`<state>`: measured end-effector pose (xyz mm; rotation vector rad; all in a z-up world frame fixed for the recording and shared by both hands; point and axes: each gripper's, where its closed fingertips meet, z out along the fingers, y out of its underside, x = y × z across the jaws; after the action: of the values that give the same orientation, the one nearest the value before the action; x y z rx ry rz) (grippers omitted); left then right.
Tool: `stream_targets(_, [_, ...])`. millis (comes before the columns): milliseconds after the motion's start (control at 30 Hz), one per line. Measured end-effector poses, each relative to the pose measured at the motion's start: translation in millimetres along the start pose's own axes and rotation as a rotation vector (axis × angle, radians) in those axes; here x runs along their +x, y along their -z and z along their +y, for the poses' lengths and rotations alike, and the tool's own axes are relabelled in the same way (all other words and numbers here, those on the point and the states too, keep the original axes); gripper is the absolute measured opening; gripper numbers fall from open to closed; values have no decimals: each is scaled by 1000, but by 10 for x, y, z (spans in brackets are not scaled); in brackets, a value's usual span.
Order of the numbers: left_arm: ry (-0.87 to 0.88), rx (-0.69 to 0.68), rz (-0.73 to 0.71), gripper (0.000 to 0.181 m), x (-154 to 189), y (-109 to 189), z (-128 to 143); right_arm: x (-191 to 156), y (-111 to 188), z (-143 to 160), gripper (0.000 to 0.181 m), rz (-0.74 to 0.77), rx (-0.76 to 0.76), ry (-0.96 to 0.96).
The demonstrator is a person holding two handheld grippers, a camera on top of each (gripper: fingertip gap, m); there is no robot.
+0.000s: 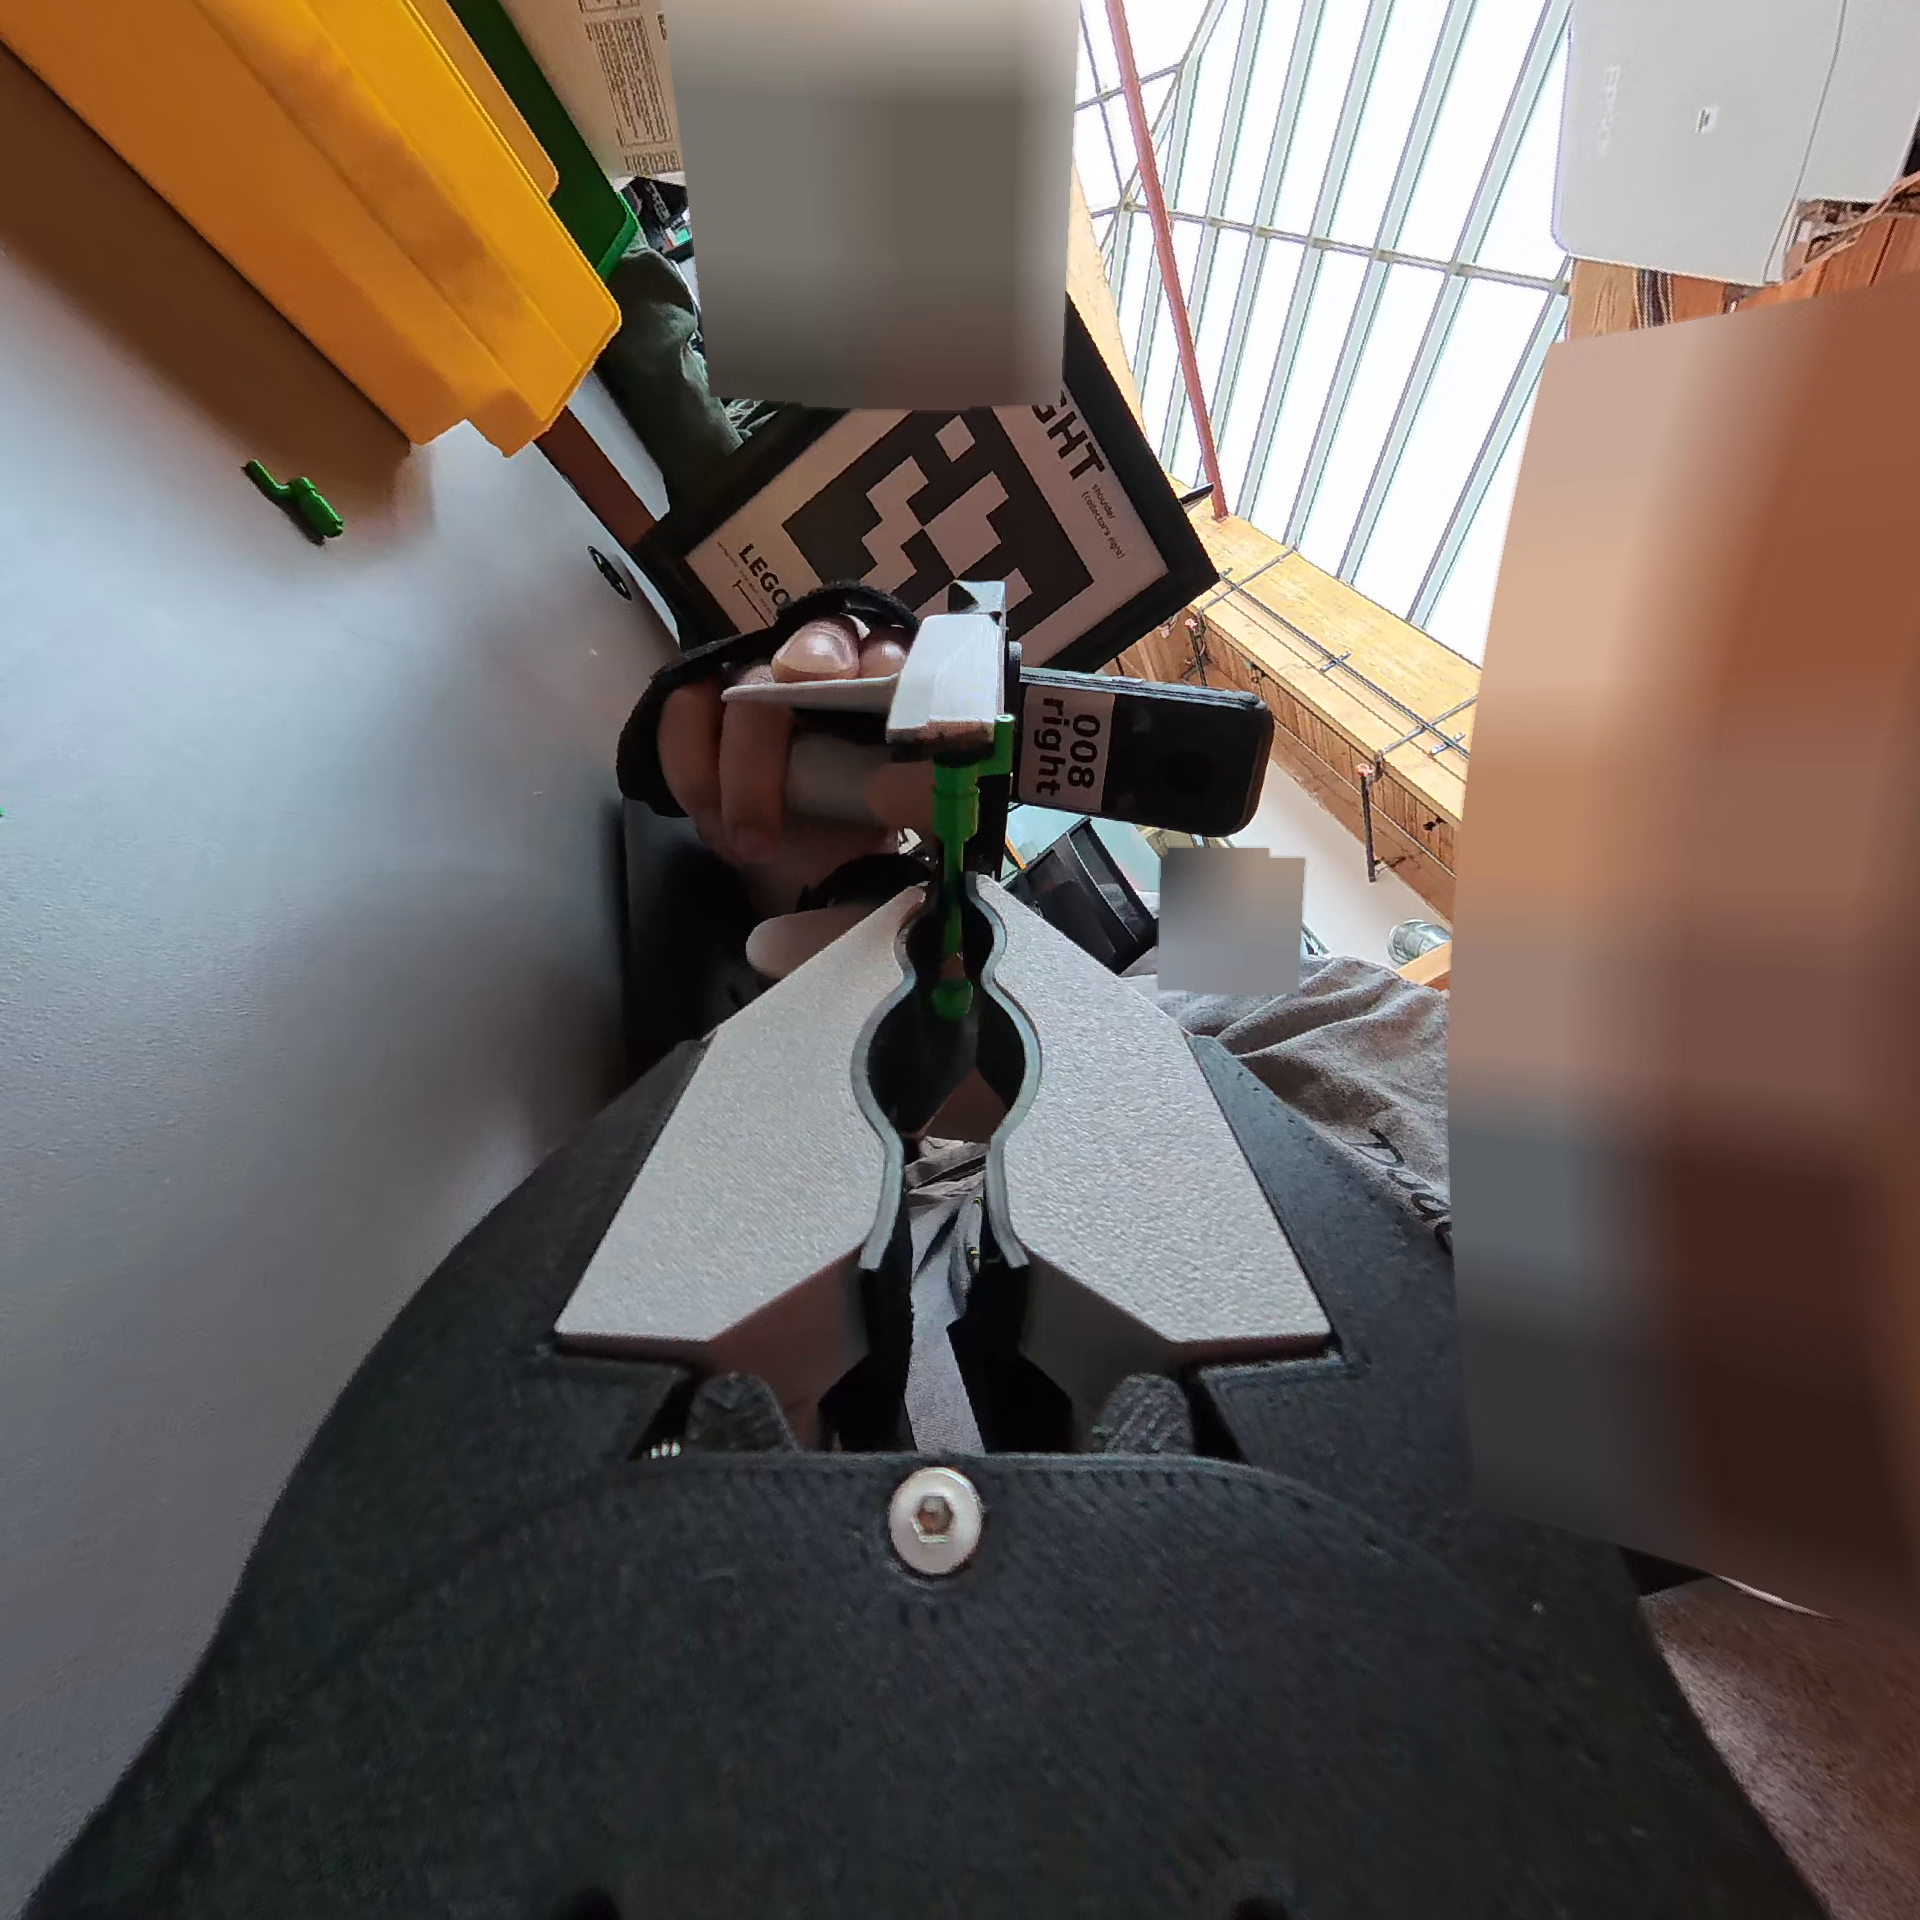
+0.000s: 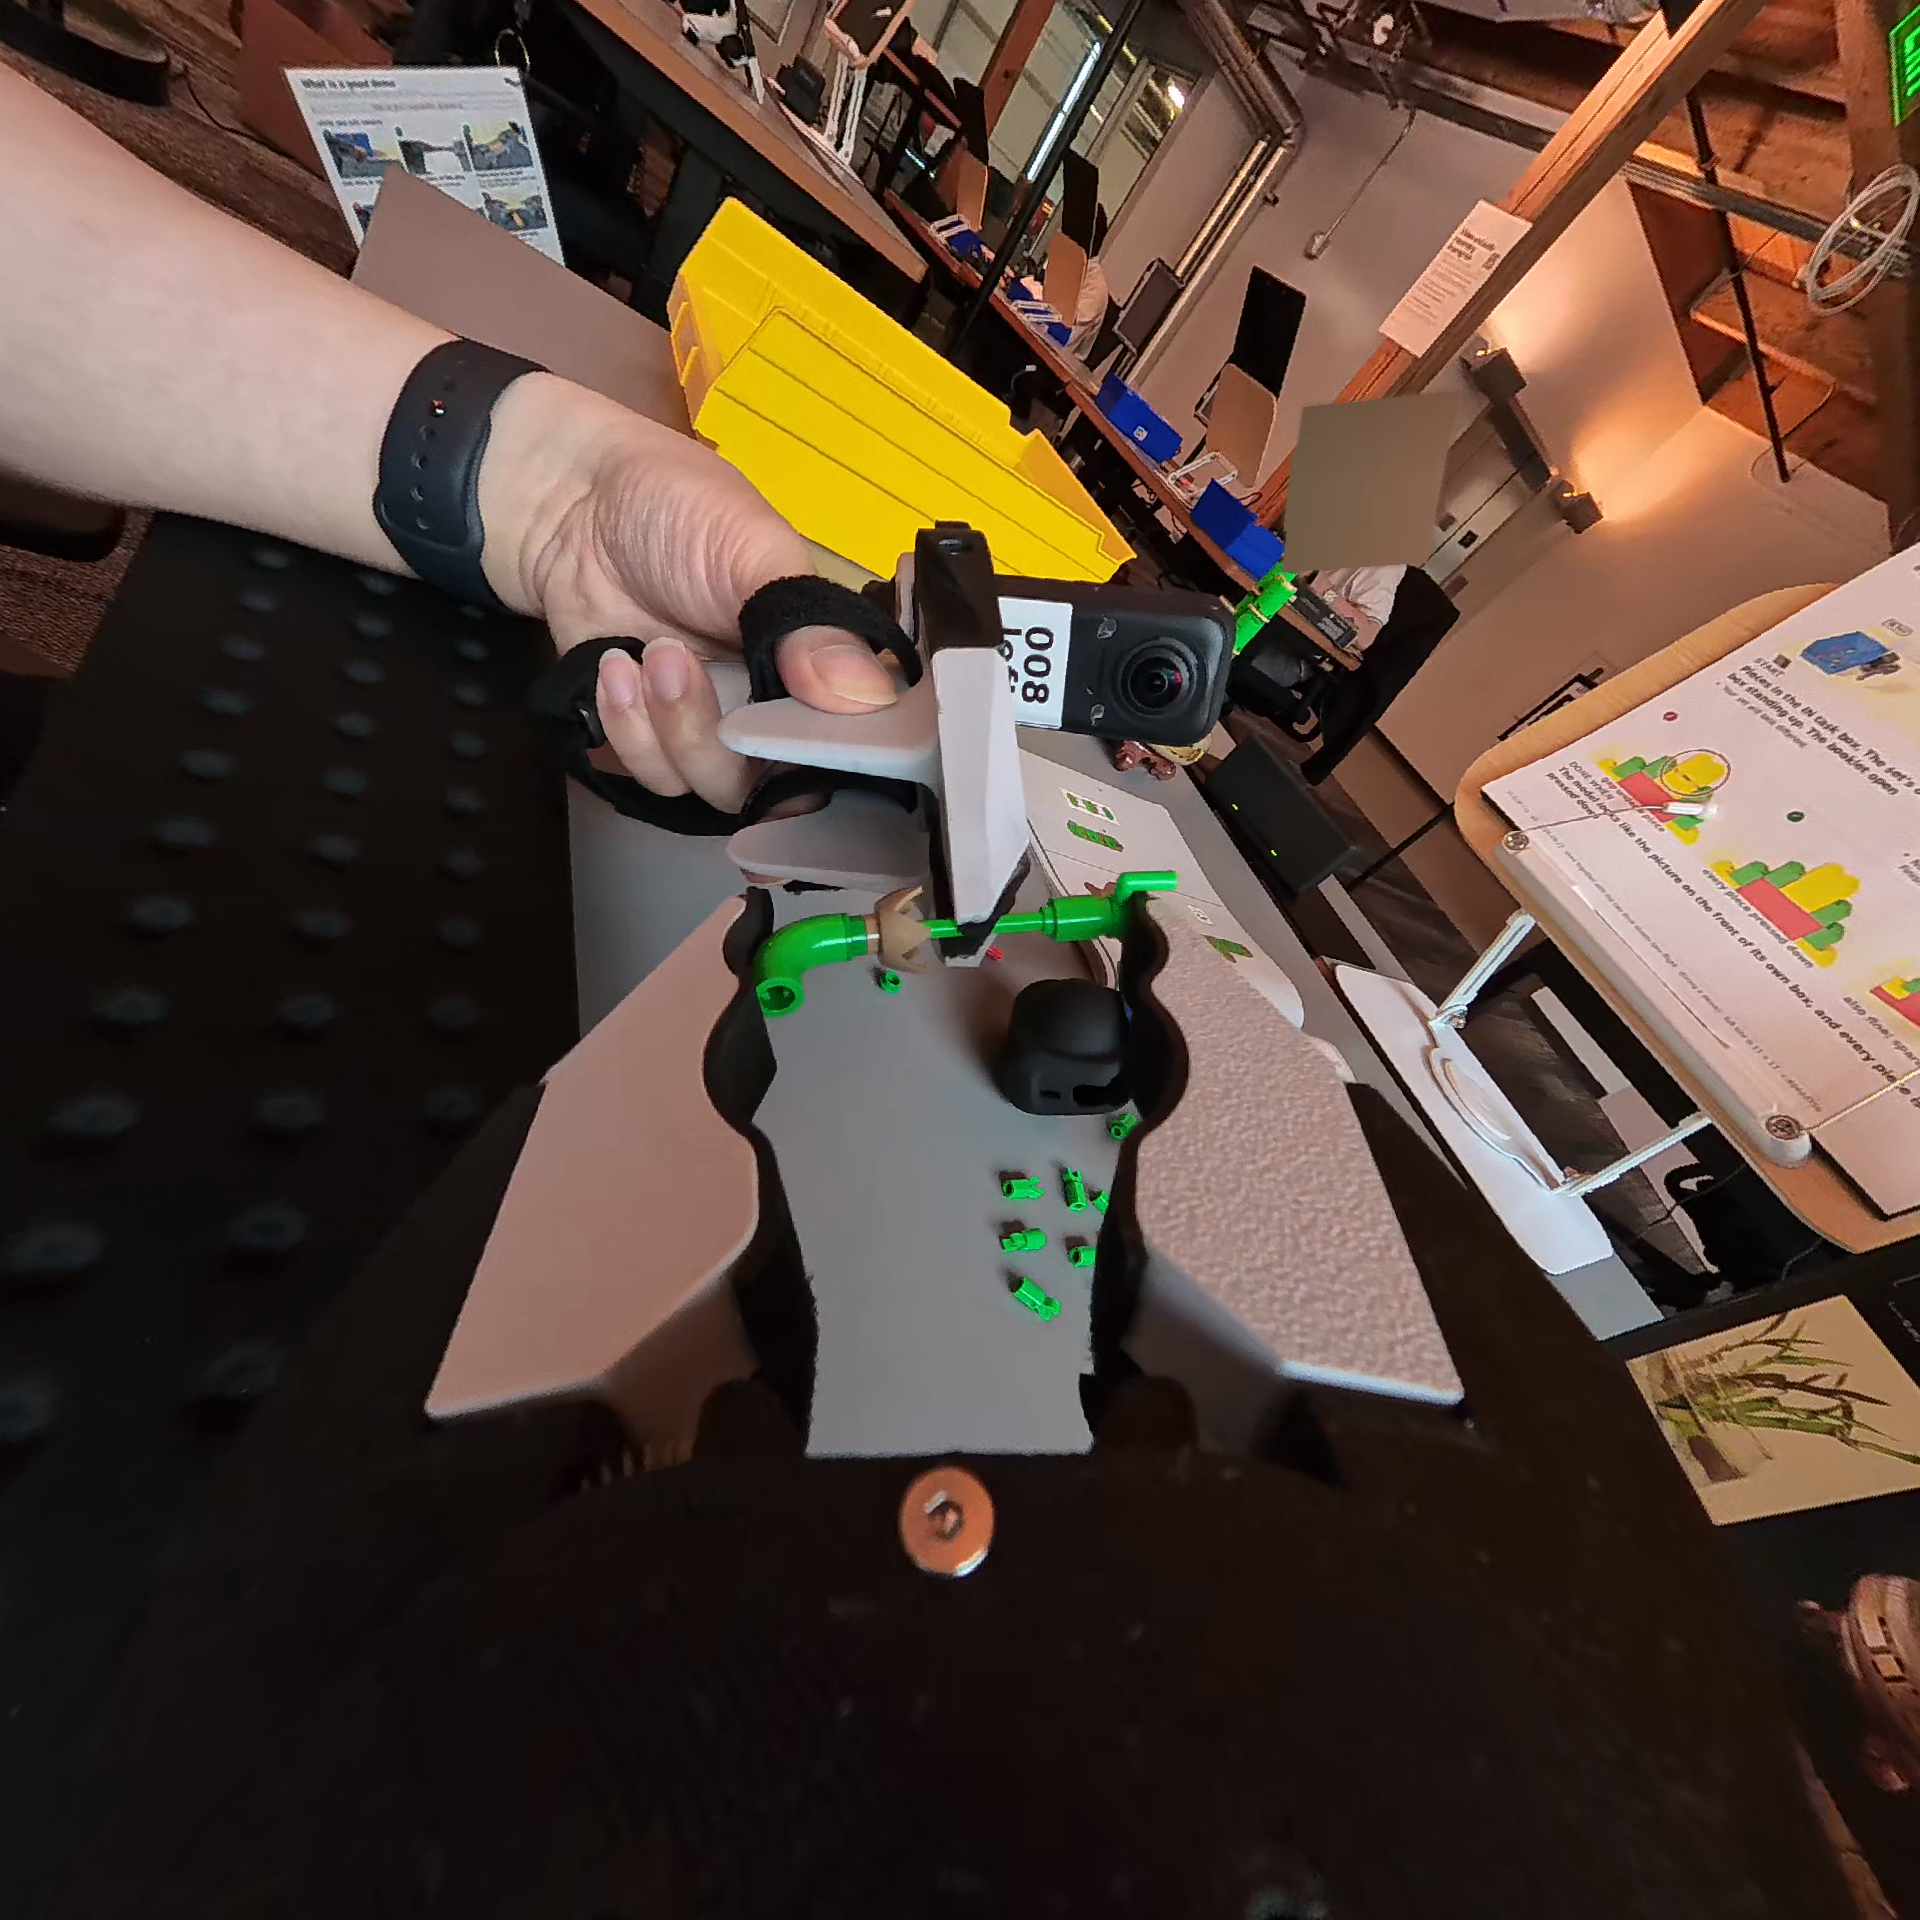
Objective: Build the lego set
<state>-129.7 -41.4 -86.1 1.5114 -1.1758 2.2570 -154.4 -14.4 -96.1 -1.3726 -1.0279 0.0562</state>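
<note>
Right wrist view: left gripper clamps the green stem mid-assembly; right gripper, spread wide, must next align a leaf piece.

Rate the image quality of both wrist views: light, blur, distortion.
Left wrist view: skylight blown out white, strong fisheye bending; the green stem stays sharp while the near gripper base is soft. Right wrist view: warm indoor light, green stem and loose green pieces crisp, the gripper's black base nearly featureless in shadow.
</note>
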Motion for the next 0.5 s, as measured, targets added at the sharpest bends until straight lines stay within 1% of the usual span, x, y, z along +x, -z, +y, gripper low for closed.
stream_targets(233, [-7, 3, -6, 0, -5, -6, -5, -6, -12, -8, 67, -17, 22, -37])
stream_targets(500, [-7, 1, -1, 0, 7, -7, -1, 0, 1, -20, 66, -11, 20, -28])
